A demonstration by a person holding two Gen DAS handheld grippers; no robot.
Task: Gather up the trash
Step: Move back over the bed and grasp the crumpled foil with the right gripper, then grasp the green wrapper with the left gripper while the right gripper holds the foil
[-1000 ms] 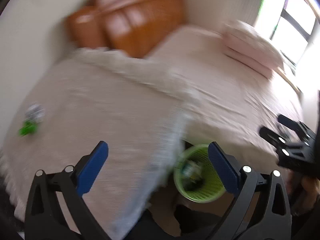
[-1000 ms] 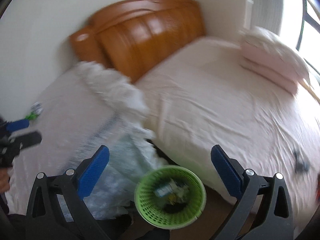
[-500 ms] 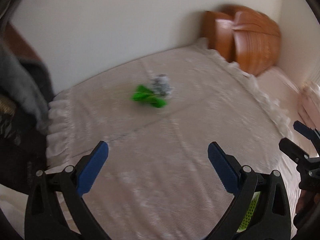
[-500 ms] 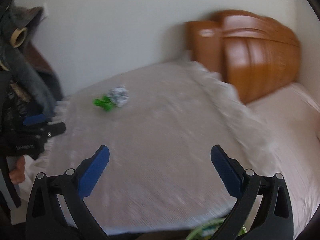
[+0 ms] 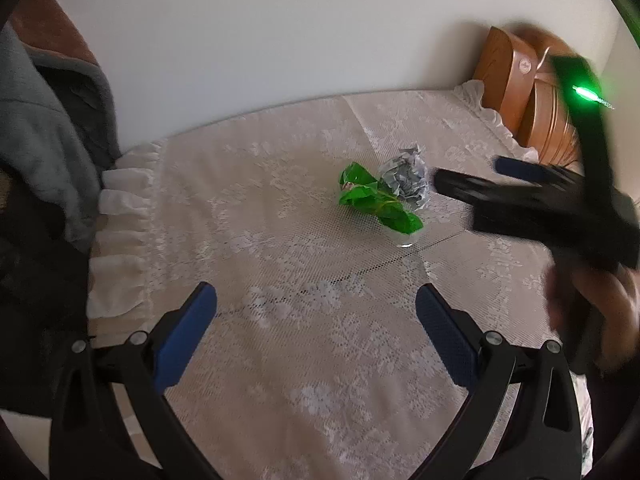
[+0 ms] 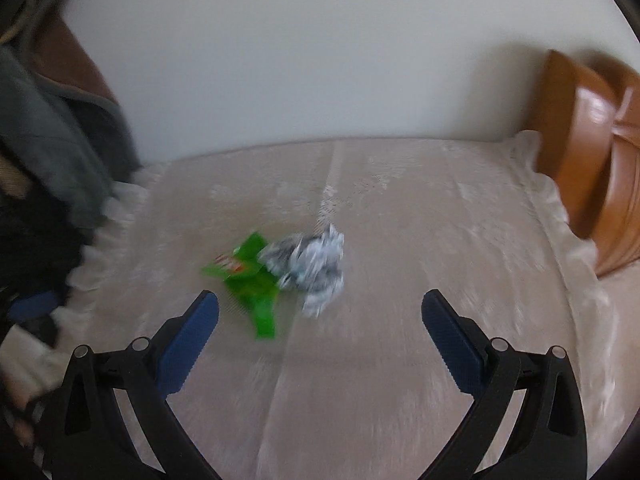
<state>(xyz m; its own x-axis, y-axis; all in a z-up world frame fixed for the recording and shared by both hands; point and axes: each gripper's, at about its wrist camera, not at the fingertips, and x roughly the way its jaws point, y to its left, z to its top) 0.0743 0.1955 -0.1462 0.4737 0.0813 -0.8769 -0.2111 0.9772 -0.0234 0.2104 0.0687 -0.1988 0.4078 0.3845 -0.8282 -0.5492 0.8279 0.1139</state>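
Note:
A crumpled green wrapper [image 5: 378, 202] and a crumpled grey-white paper ball [image 5: 406, 178] lie touching on a lace-covered table [image 5: 320, 340]. My left gripper [image 5: 316, 320] is open and empty, well short of them. My right gripper [image 6: 320, 328] is open and empty, just short of the wrapper [image 6: 252, 284] and the ball [image 6: 316, 264]. In the left wrist view its black fingers [image 5: 472, 188] come in from the right, close beside the ball.
A white wall stands behind the table. A wooden headboard [image 5: 520, 92] is at the far right. Grey and dark clothing [image 5: 40, 152] hangs at the left by the frilled table edge [image 5: 120, 220].
Both views have swung from the bed and green basket to the lace table. Both grippers have moved closer to the trash; the right one now reaches next to the paper ball.

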